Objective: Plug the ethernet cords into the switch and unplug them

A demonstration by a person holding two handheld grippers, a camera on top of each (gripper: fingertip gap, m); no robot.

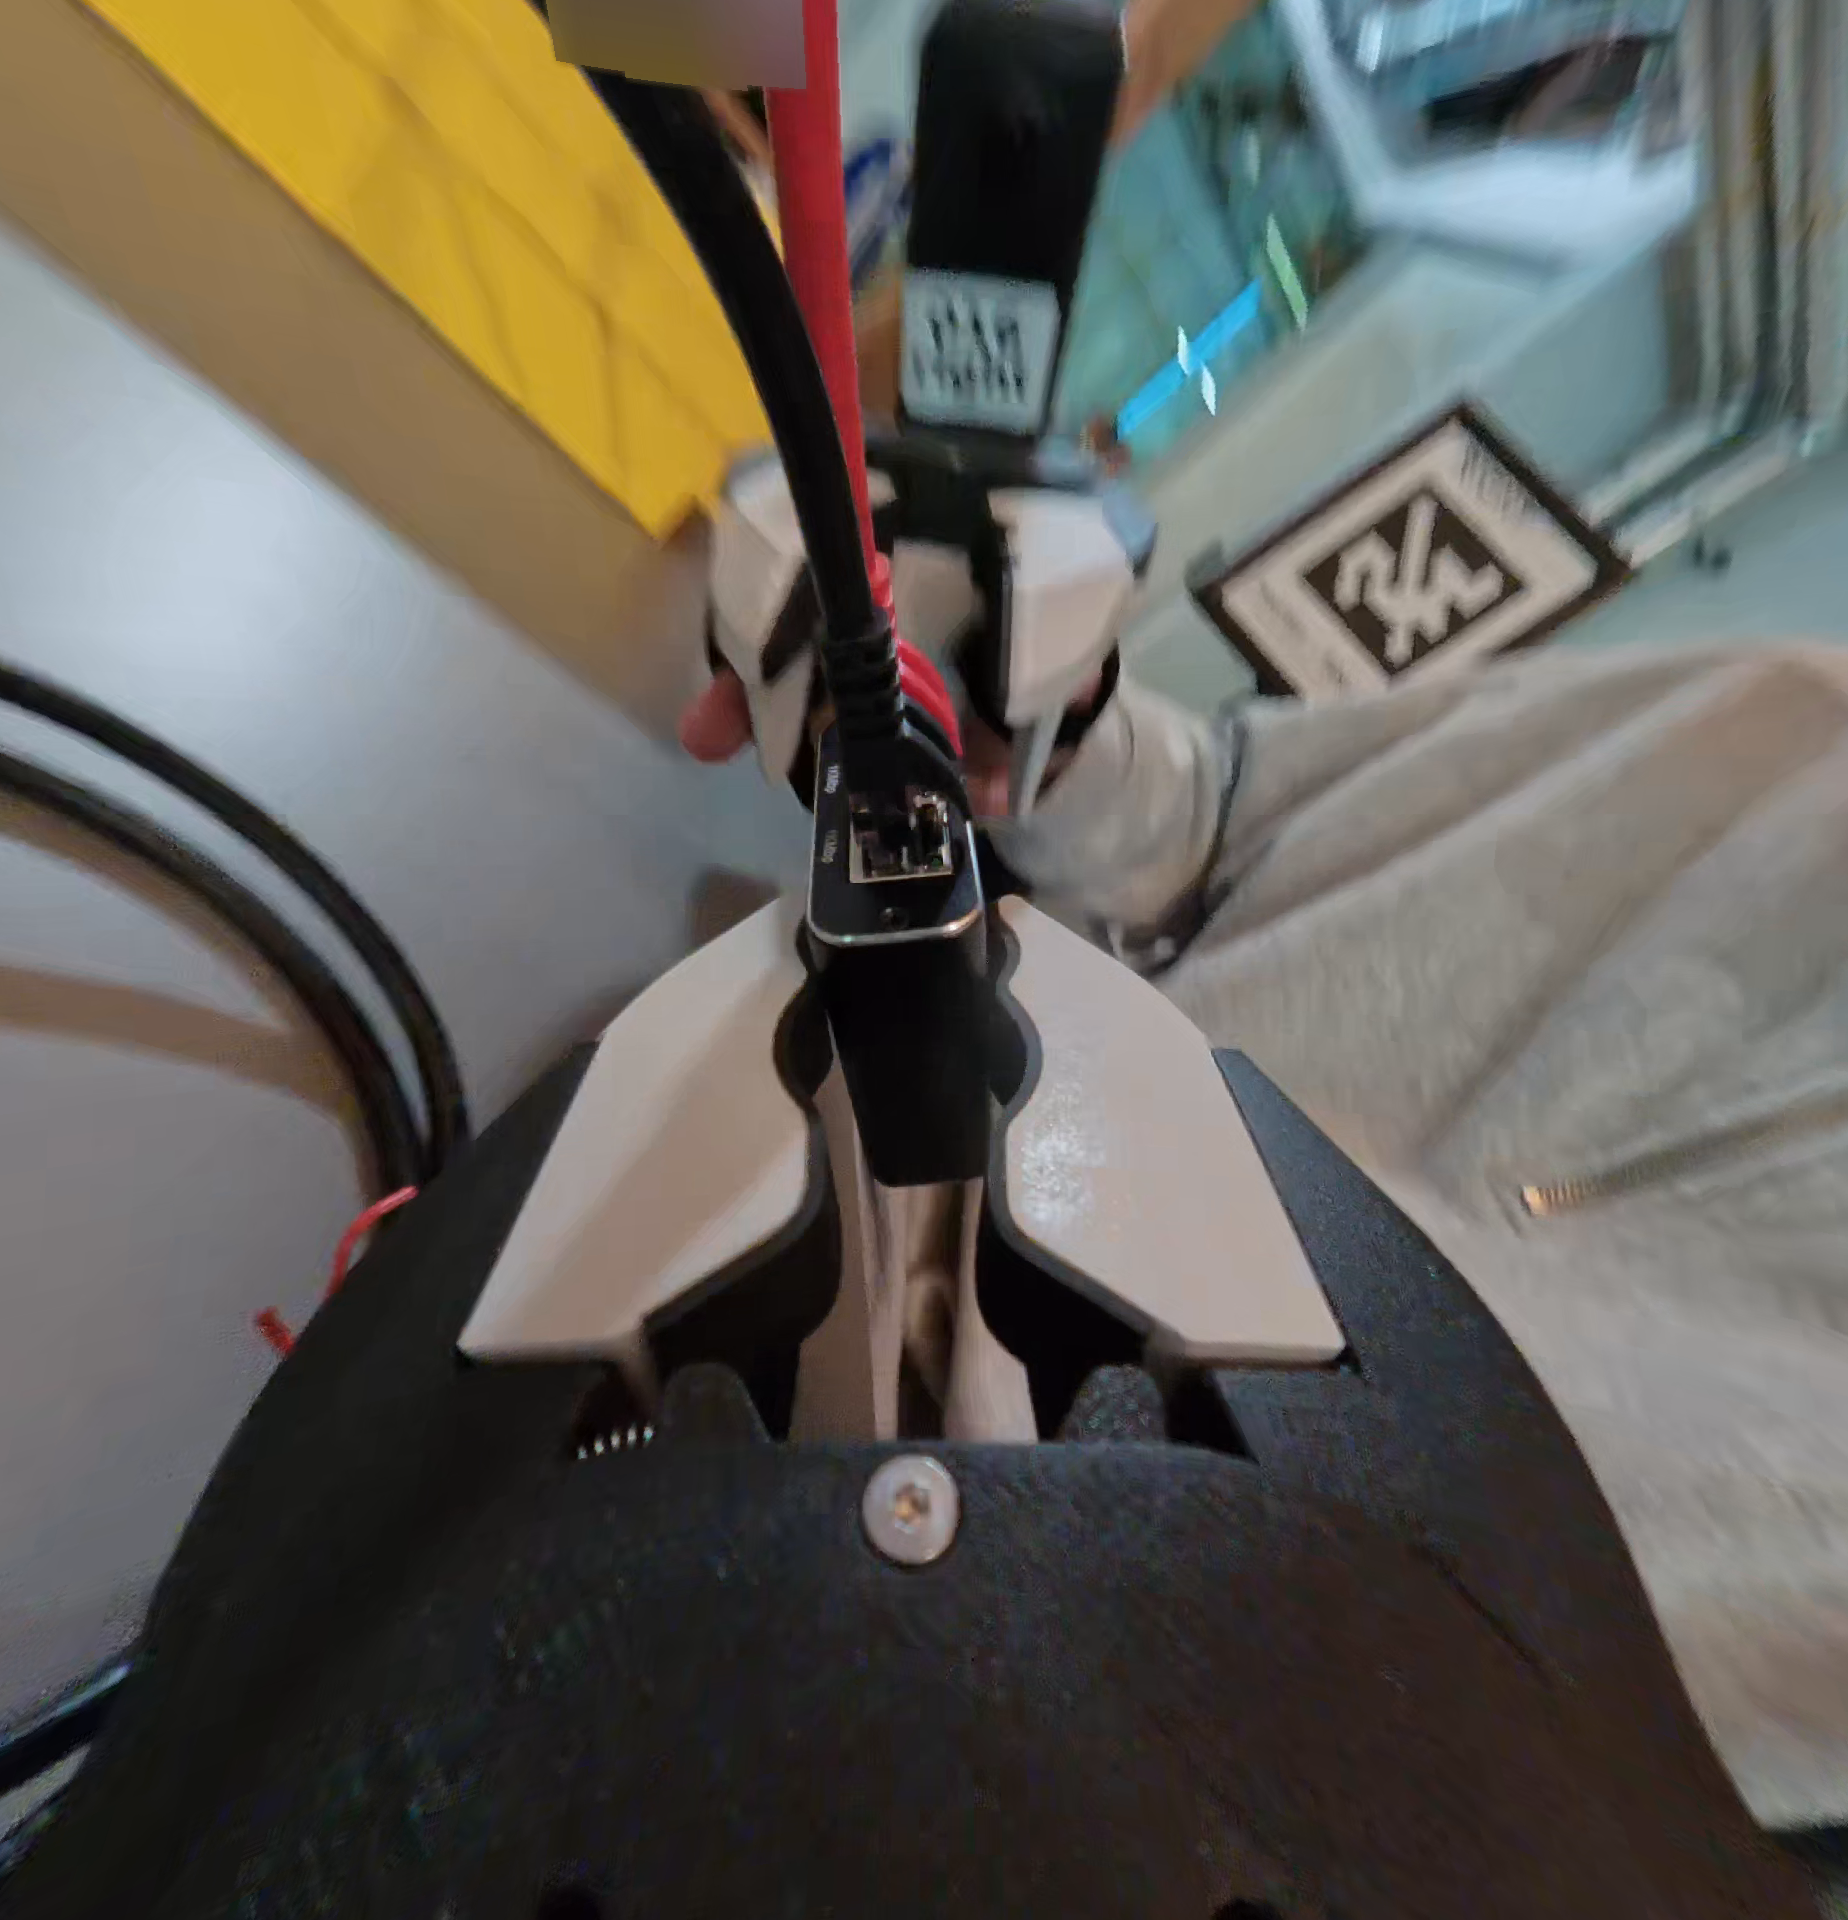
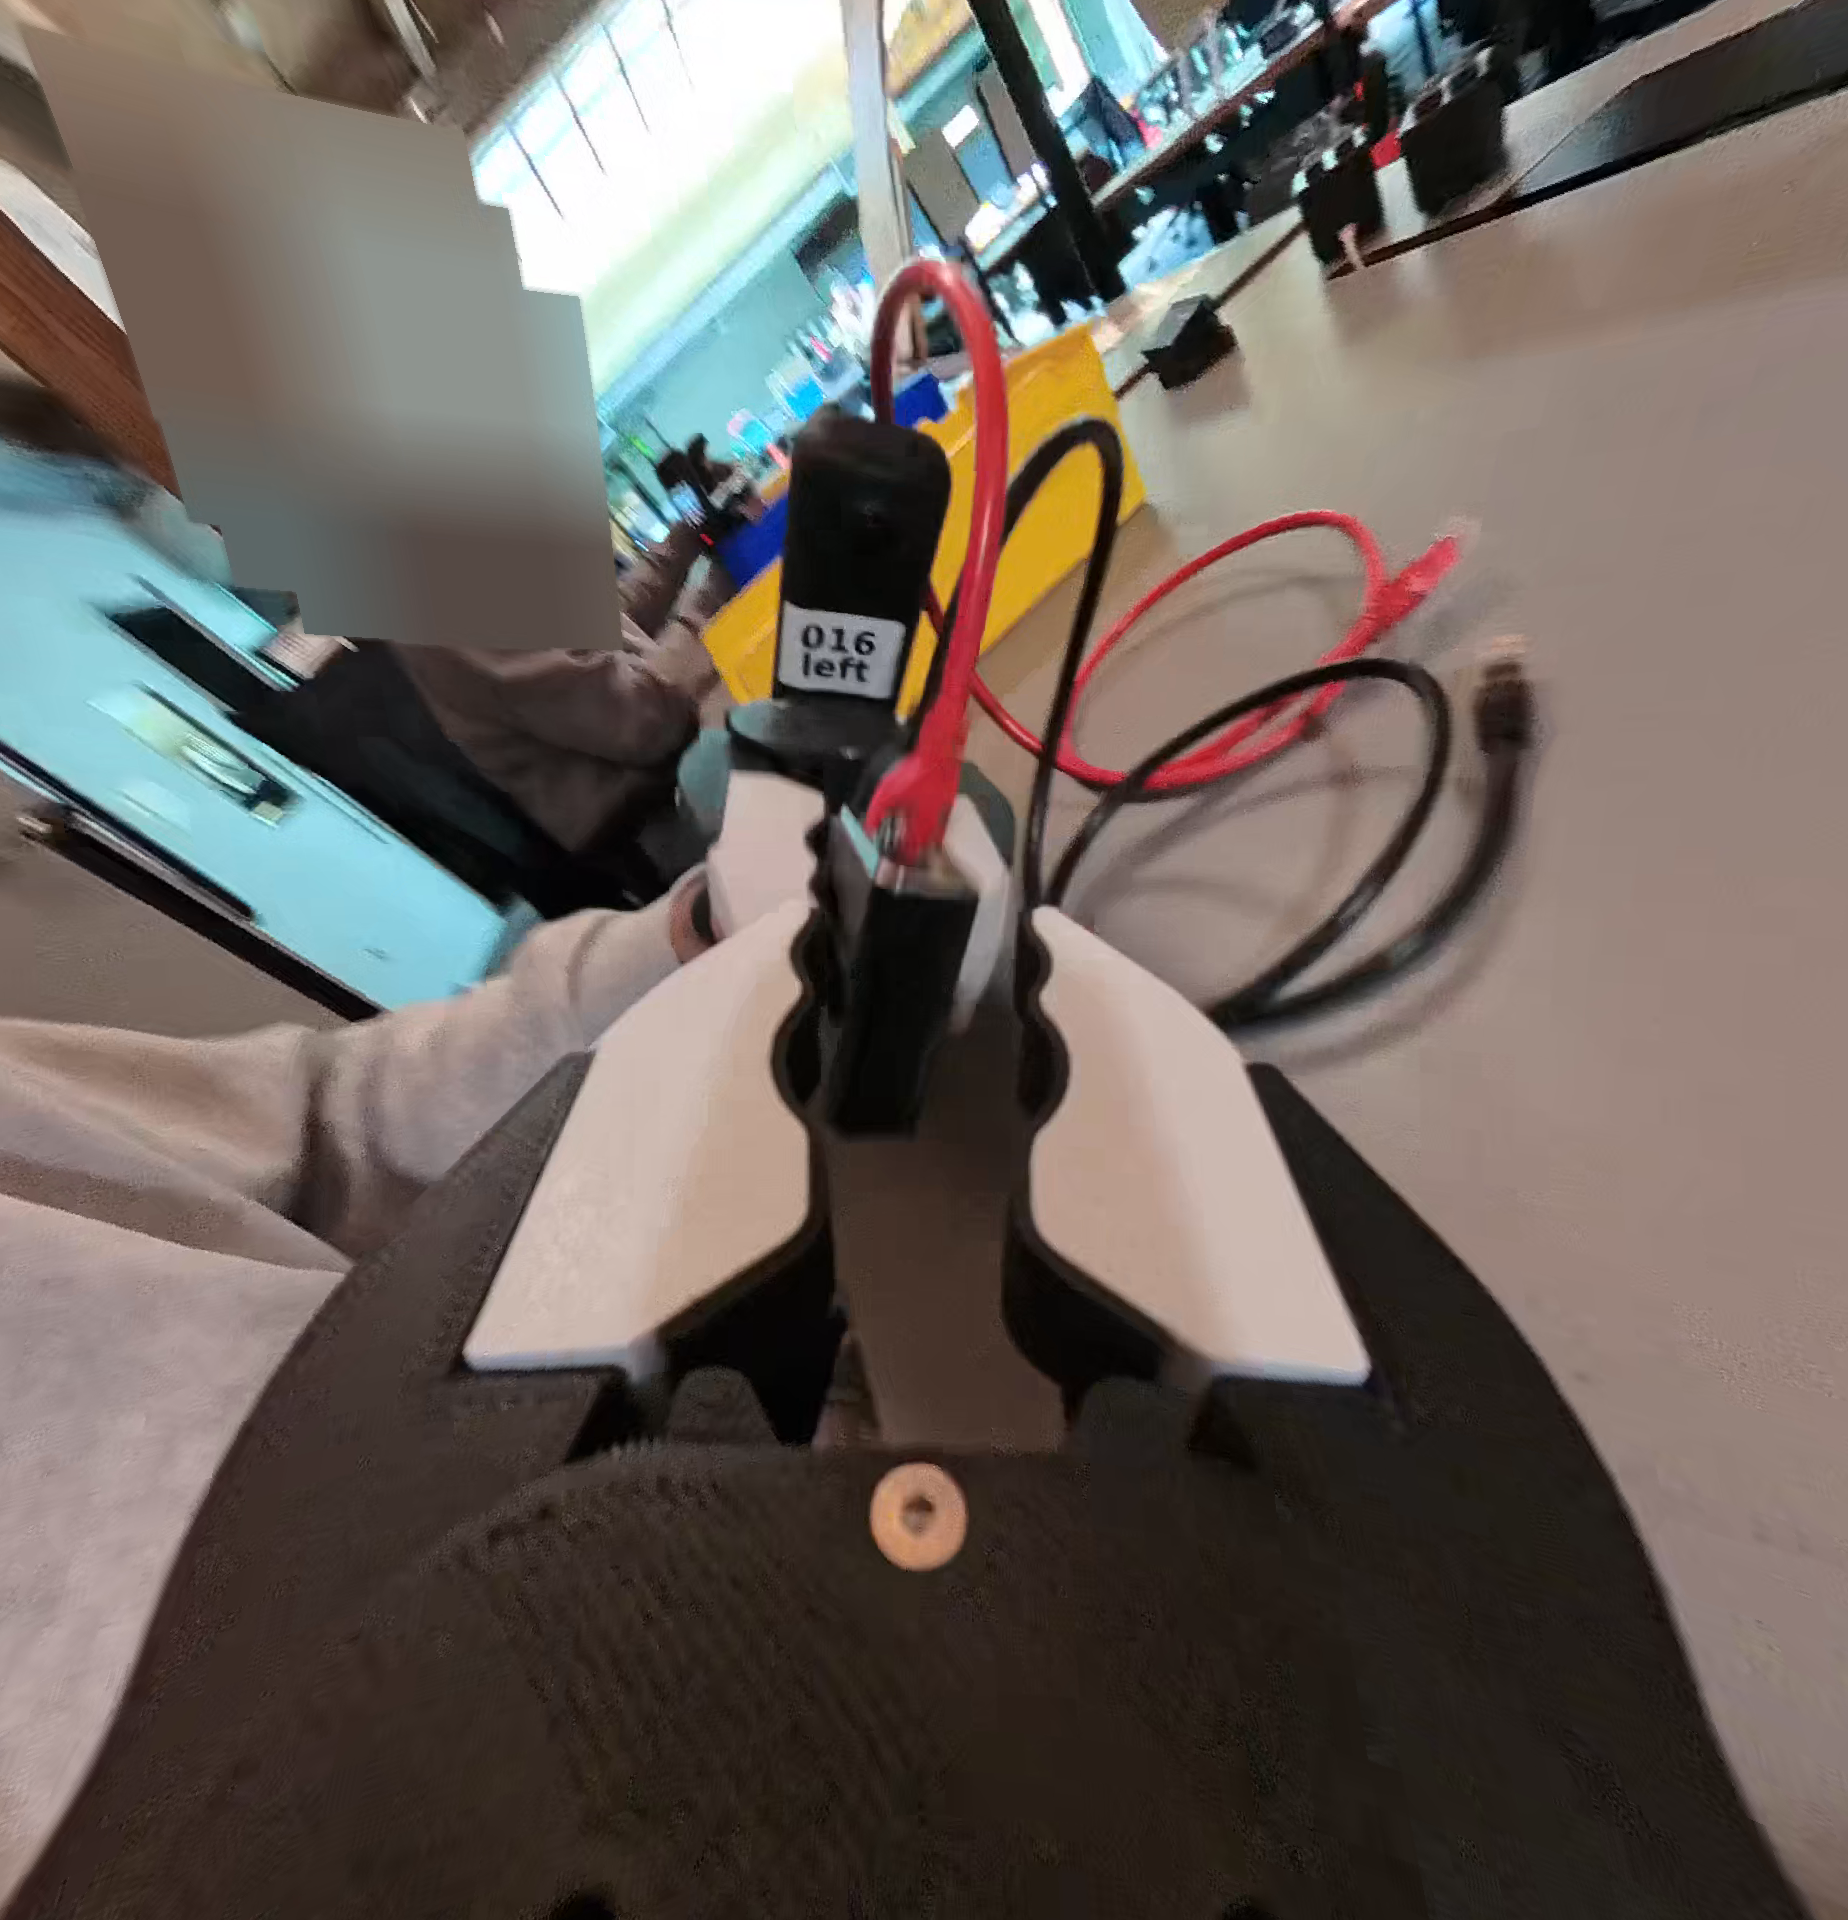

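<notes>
My left gripper (image 1: 904,925) is shut on the black switch (image 1: 899,997) and holds it off the table, port face forward. One port (image 1: 899,842) on that face is empty. A black ethernet cord (image 1: 795,364) is plugged in just above it, and a red cord (image 1: 821,260) runs behind. My right gripper (image 2: 920,935) is open, its fingers either side of the switch's (image 2: 889,997) other end; it also shows in the left wrist view (image 1: 899,623). The red plug (image 2: 920,790) sits in the switch. The free red (image 2: 1419,582) and black (image 2: 1502,707) plugs lie on the table.
The red and black cords lie in loops (image 2: 1315,748) on the pale table (image 2: 1522,1091) to the right. A yellow bin (image 2: 1065,436) stands behind them, with a small black box (image 2: 1190,343) farther back. A person's grey sleeve (image 2: 224,1091) fills the left.
</notes>
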